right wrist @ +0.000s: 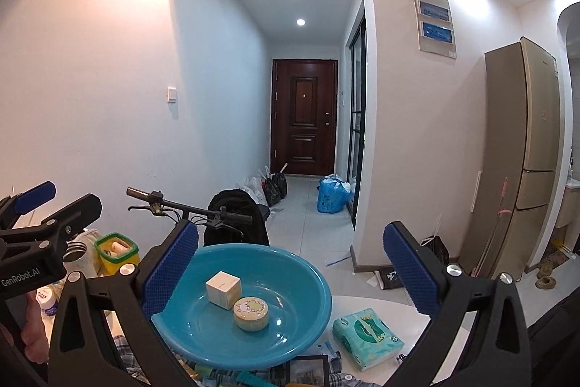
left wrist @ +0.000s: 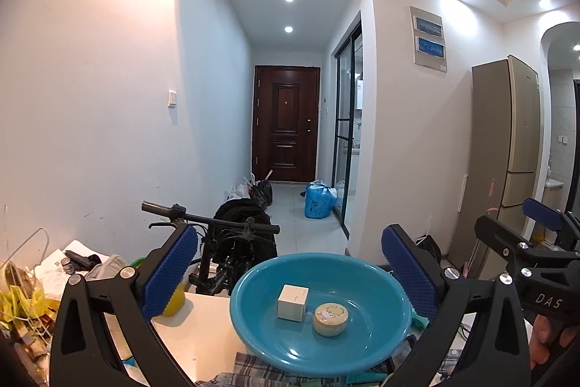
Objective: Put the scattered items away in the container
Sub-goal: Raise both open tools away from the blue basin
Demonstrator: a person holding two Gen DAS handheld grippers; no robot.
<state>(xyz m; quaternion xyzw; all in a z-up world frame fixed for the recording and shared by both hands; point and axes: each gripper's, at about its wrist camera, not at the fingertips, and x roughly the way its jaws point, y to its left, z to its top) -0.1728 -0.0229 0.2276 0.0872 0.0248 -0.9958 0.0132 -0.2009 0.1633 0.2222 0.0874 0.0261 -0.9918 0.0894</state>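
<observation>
Basin [left wrist: 253, 332] of teal plastic sits on the white table [left wrist: 203, 325], and inside it a small white box [left wrist: 293, 302] stands just beside a round yellow tin [left wrist: 330, 318] with a cartoon lid; the two look to be touching or nearly so. Both tools hang above the table's near edge with nothing between their blue pads. The left gripper [left wrist: 290, 278] has its jaws spread wide, framing the basin. The right gripper [right wrist: 290, 278] is equally wide apart, the basin partly behind its left finger. To the right of the basin a green tissue pack [right wrist: 367, 338] lies on the table, well outside the rim. A yellow tub [right wrist: 116, 252] with a green rim stands at the far left, near a white bottle [right wrist: 49, 301]. Checked cloth [left wrist: 250, 369] lies under the basin's near side.
</observation>
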